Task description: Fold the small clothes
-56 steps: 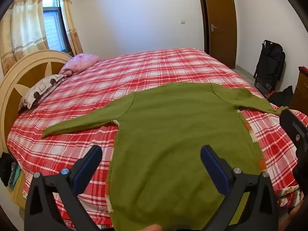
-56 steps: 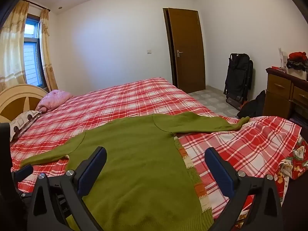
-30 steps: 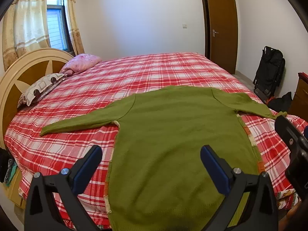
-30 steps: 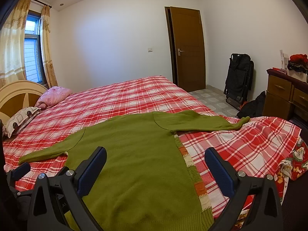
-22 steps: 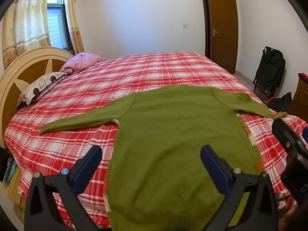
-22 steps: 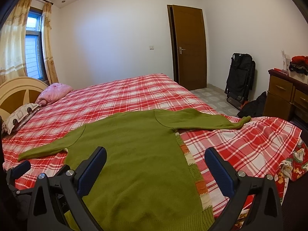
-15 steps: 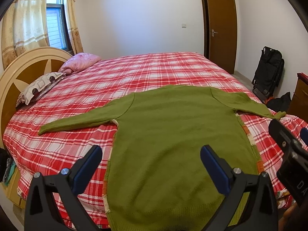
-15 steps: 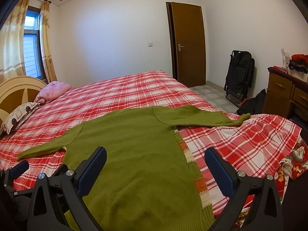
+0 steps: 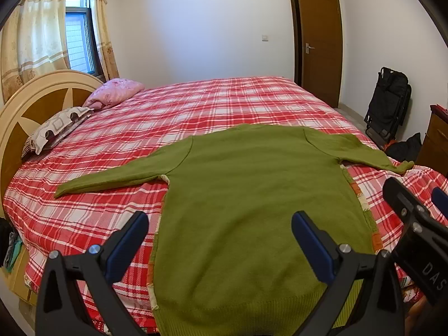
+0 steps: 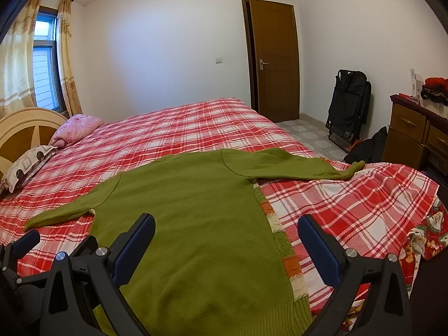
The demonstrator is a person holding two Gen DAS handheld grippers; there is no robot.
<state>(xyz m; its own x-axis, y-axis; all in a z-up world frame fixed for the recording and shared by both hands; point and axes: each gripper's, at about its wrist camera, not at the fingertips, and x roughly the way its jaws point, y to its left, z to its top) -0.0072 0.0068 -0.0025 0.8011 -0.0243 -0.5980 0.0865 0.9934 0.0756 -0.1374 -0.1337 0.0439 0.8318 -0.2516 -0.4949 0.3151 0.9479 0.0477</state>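
Note:
A green knit sweater (image 9: 252,190) lies flat on the red plaid bed (image 9: 196,106), back up, both sleeves spread out, hem at the near edge. It also shows in the right wrist view (image 10: 190,210). My left gripper (image 9: 219,238) is open and empty, held above the sweater's lower part. My right gripper (image 10: 226,240) is open and empty, above the sweater's lower right side. Each gripper shows at the edge of the other's view.
Two pillows (image 9: 84,112) lie by the wooden headboard (image 9: 25,106) at the left. A brown door (image 10: 274,61), a folded black chair (image 10: 350,103) and a wooden dresser (image 10: 417,134) stand to the right. A patterned cloth (image 10: 428,235) hangs at the bed's right corner.
Both grippers have risen and drawn back a little, so the sweater sits lower and farther in view. The jaws stay open. The sweater has not moved.

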